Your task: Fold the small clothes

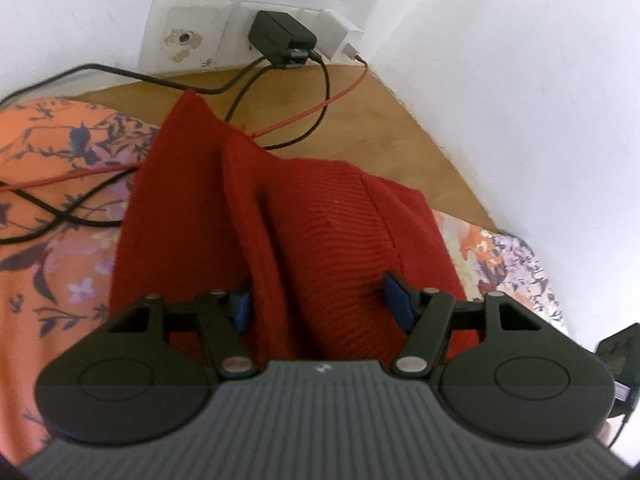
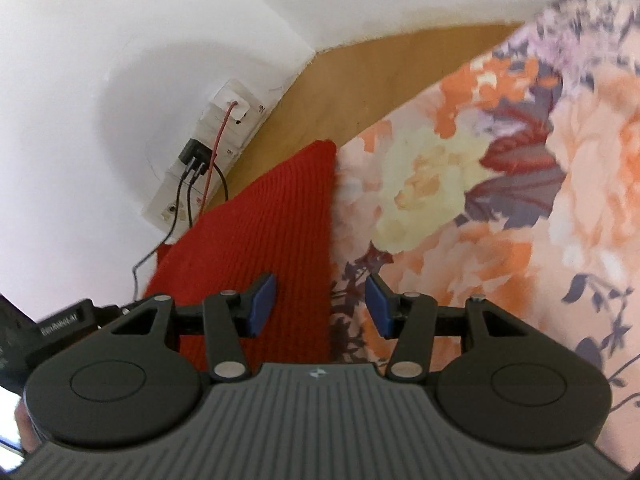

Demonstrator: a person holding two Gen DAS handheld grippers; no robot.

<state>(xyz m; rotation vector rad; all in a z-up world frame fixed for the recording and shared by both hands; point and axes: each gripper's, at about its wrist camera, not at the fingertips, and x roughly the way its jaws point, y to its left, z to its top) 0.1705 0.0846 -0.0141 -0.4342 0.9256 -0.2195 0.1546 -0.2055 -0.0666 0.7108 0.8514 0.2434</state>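
Note:
A red knitted garment (image 1: pixel 320 216) lies bunched in long folds on a floral bedsheet (image 1: pixel 60 160). My left gripper (image 1: pixel 320 304) is open and wide, straddling a raised fold of the knit. Its left blue pad (image 1: pixel 242 308) is partly hidden behind the fold, and its right pad (image 1: pixel 398 300) rests against the cloth. In the right wrist view the red garment (image 2: pixel 272 216) ends in a straight edge beside the floral sheet (image 2: pixel 480 200). My right gripper (image 2: pixel 320 304) is open over that edge, one pad above the knit and one above the sheet.
A wall socket panel (image 1: pixel 192 40) holds a black charger (image 1: pixel 280 40) and a white plug (image 1: pixel 340 38). Black cables (image 1: pixel 316 120) and a red cable (image 1: pixel 304 114) trail over the wooden board (image 1: pixel 380 128) onto the sheet. White walls close the corner.

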